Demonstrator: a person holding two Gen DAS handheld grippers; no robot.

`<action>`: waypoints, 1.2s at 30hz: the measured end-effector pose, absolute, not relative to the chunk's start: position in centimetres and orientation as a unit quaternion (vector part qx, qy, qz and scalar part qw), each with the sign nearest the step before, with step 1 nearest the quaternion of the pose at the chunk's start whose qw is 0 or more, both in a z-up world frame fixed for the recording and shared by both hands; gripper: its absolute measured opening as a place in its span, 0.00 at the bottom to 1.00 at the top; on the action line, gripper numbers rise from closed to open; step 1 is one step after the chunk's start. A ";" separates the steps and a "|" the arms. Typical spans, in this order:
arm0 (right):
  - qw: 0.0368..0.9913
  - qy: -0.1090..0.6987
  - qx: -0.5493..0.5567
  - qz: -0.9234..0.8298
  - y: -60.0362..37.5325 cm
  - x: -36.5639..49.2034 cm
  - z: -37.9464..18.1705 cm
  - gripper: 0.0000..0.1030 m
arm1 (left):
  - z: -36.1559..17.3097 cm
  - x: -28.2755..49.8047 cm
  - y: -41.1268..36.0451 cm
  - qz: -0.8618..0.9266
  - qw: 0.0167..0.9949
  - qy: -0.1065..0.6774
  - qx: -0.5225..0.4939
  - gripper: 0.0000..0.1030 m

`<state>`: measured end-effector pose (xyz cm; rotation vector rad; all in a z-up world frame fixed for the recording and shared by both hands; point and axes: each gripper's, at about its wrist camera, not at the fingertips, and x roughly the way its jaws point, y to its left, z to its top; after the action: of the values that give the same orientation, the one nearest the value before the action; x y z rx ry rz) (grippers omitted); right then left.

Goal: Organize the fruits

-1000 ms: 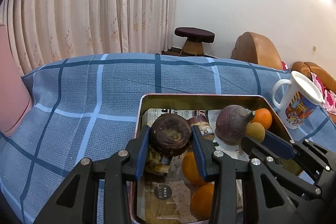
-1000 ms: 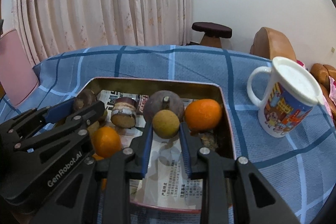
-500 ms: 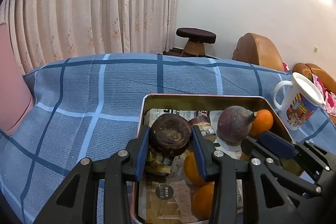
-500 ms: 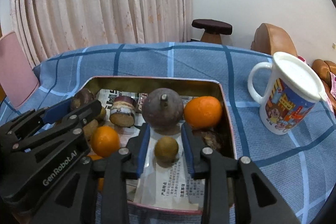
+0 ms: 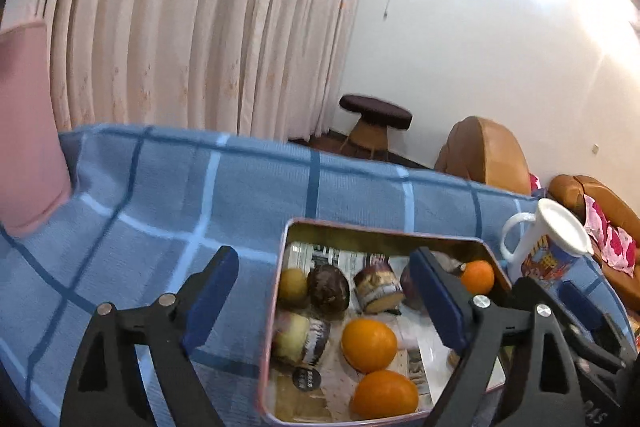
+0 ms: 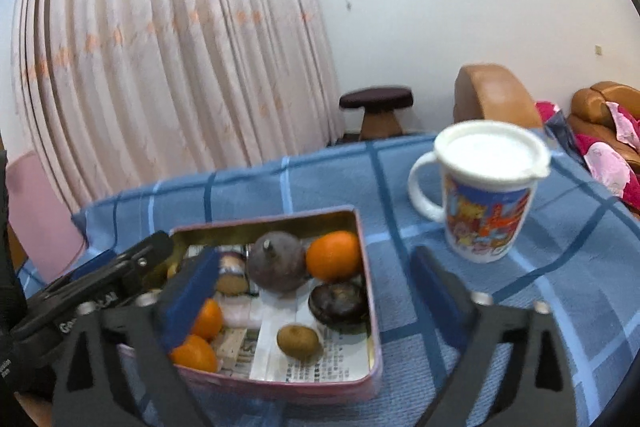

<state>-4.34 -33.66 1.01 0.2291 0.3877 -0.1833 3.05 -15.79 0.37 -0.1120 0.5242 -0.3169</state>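
A metal tin (image 5: 384, 231) lined with newspaper holds the fruit. In the left wrist view a dark round fruit (image 5: 328, 291) lies beside a yellowish one (image 5: 292, 283), with two oranges (image 5: 368, 345) nearer me. My left gripper (image 5: 323, 263) hovers over them, its jaws opening wide and touching nothing. In the right wrist view a purple mangosteen (image 6: 276, 261), an orange (image 6: 334, 253), a dark fruit (image 6: 338, 301) and a small greenish-brown fruit (image 6: 300, 341) lie in the tin (image 6: 371, 307). My right gripper (image 6: 314, 259) is above, its jaws opening, with nothing held.
A lidded white cartoon mug (image 6: 488, 195) stands on the blue checked cloth (image 5: 200, 195) to the right of the tin. A pink chair back (image 5: 28, 131) rises at the left edge. Curtains, a stool (image 6: 376, 107) and brown sofas are behind.
The left gripper let go of the dark round fruit, which now lies in the tin. The right gripper dropped the small greenish fruit onto the newspaper. Both opened wide and pulled back upward.
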 end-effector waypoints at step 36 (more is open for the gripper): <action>0.972 0.128 0.042 -0.193 -26.0 -9.9 2.6 1.00 | 0.3 -1.8 -8.8 -0.154 0.966 0.202 0.057 0.86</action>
<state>-9.90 -25.99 2.56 0.0847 0.2577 -0.3895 -1.76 -8.84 0.27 0.1149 0.4078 -0.3120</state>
